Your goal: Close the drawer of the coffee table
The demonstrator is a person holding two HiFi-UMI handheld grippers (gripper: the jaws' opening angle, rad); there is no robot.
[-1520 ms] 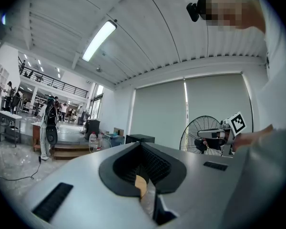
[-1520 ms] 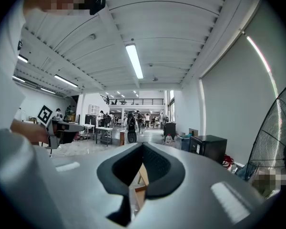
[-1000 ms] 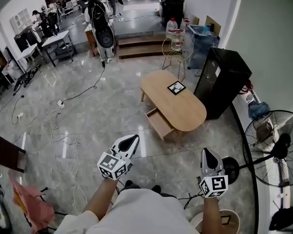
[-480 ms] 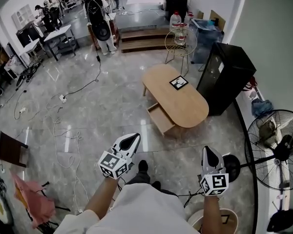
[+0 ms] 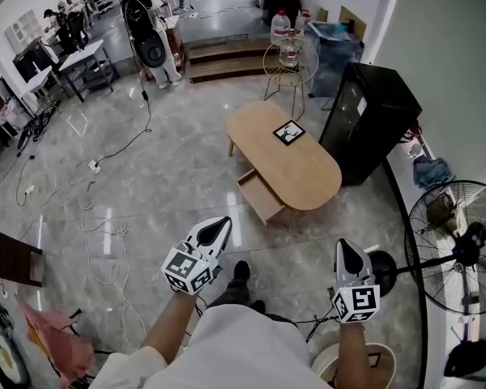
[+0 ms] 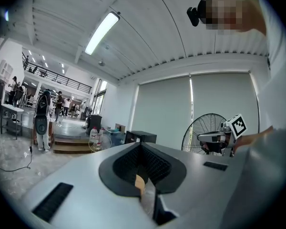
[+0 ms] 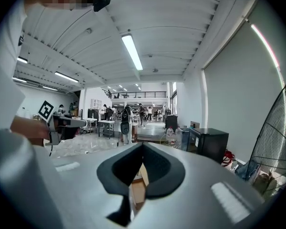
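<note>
The oval wooden coffee table (image 5: 296,173) stands ahead on the marble floor, with its drawer (image 5: 259,195) pulled out toward me on the left side. A black-and-white marker card (image 5: 289,132) lies on the tabletop. My left gripper (image 5: 220,225) is held out in front of me, shut and empty, well short of the drawer. My right gripper (image 5: 344,250) is also shut and empty, to the right of the table's near end. In the left gripper view the jaws (image 6: 142,146) meet in a seam; the right gripper view shows the same (image 7: 143,147).
A black cabinet (image 5: 371,124) stands right behind the table. A standing fan (image 5: 460,245) is at the right, its base (image 5: 382,271) near my right gripper. A wire side table with bottles (image 5: 291,61) stands beyond the table. Cables (image 5: 97,221) trail over the floor at left.
The person has stepped forward, and a shoe now shows below the grippers. Both grippers stay shut and keep their places in the view.
</note>
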